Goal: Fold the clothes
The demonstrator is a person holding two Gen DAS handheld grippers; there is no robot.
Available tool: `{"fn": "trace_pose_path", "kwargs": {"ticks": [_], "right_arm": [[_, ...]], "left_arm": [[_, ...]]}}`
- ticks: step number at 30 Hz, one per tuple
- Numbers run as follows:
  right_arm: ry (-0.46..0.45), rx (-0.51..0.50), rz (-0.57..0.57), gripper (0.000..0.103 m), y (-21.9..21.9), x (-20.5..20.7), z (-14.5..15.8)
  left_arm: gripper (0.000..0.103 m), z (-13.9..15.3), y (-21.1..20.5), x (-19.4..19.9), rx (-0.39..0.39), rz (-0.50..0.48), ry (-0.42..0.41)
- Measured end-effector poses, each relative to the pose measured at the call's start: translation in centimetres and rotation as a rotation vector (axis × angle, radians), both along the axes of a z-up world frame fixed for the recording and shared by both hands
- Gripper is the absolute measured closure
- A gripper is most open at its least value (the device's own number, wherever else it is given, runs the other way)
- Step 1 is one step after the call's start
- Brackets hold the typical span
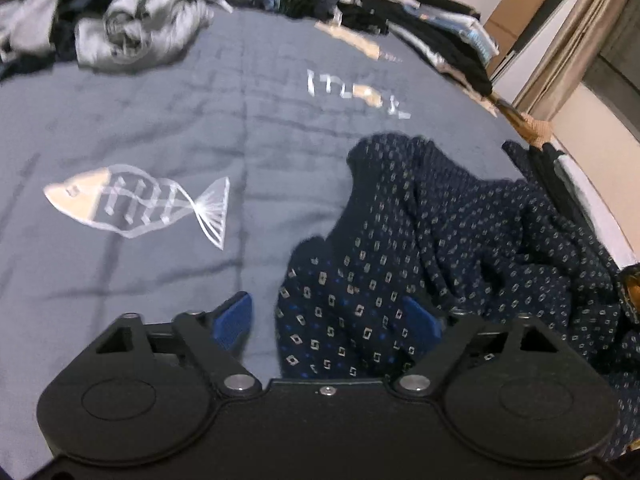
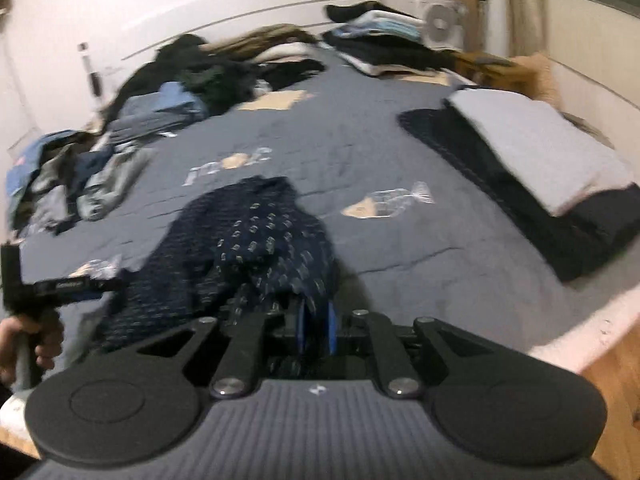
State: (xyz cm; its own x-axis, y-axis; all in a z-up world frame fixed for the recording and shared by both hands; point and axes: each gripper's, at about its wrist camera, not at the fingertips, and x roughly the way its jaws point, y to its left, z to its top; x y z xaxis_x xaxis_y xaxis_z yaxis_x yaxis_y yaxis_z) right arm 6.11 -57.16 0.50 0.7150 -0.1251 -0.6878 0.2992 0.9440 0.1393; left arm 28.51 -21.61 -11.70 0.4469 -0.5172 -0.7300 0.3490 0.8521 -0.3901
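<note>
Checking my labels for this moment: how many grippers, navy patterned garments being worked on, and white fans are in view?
grippers: 2 (left gripper, right gripper)
navy patterned garment: 1
white fan: 1
total: 4

Grey-blue bedspread (image 1: 160,128) (fish print (image 1: 136,206)), perhaps a fan (image 2: 440,24).

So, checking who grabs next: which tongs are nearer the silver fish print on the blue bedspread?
Left. The left tongs hover open just beside the fish print; the right tongs, clamping the navy patterned garment, sit farther back.
</note>
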Motion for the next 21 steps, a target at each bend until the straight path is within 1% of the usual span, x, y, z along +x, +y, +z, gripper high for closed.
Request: {"fn": "trace_pose_path", "kwargs": {"ticks": [1,2,3,4,5,6,8,9,10,11,12,13,14,16,18,21], "right_arm": [[-0.009,-0.012,-0.017,0.091,0.0,0.0,0.3],[-0.018,-0.024,-0.032,0.09,0.1,0.0,0.6],[-0.033,-0.029,-0.038,0.087,0.2,0.1,1.1],[-0.048,-0.032,-0.041,0.085,0.4,0.3,1.5],[-0.064,-0.036,-0.044,0.083,0.6,0.5,2.0],[-0.08,-0.032,-0.034,0.081,1.0,0.7,2.3],[-0.091,-0.017,0.013,0.077,2.2,1.8,2.7],[-0.094,-0.001,0.038,0.073,2.8,2.3,2.8],[-0.098,0.028,0.075,0.07,3.6,2.9,2.7],[-0.102,0.061,0.118,0.069,4.5,3.6,2.6],[-0.098,0.101,0.16,0.067,5.4,4.5,2.3],[-0.092,0.142,0.202,0.062,6.2,5.4,1.9],[-0.077,0.172,0.232,0.06,7.0,6.2,1.4],[-0.051,0.198,0.275,0.056,8.5,7.8,0.3],[0.0,0.197,0.281,0.055,9.9,9.2,-1.1],[0.055,0.19,0.238,0.053,10.9,10.3,-3.3]], "left_arm": [[0.05,-0.5,-0.3,0.1,0.002,0.0,0.016],[0.074,-0.9,-0.5,0.2,0.008,0.001,0.034],[0.085,-0.7,-0.6,0.0,0.006,-0.008,0.03],[0.086,-0.5,-0.7,-0.1,0.005,-0.018,0.025],[0.091,-0.3,-0.8,-0.3,0.003,-0.027,0.02],[0.092,-0.1,-0.8,-0.5,0.001,-0.037,0.015],[0.093,1.4,-0.8,-1.1,-0.048,-0.081,-0.022],[0.093,2.2,-0.8,-1.5,-0.077,-0.103,-0.043],[0.093,3.0,-1.1,-2.2,-0.11,-0.143,-0.073],[0.093,3.8,-1.4,-2.9,-0.144,-0.183,-0.103],[0.093,4.5,-2.0,-3.8,-0.162,-0.239,-0.131],[0.093,4.9,-2.8,-4.8,-0.155,-0.293,-0.161],[0.093,5.2,-3.6,-5.8,-0.148,-0.348,-0.19],[0.093,5.0,-5.4,-7.9,-0.105,-0.444,-0.234],[0.093,4.1,-6.9,-9.4,-0.042,-0.503,-0.256],[0.093,3.3,-8.3,-11.3,0.042,-0.563,-0.312]]}}
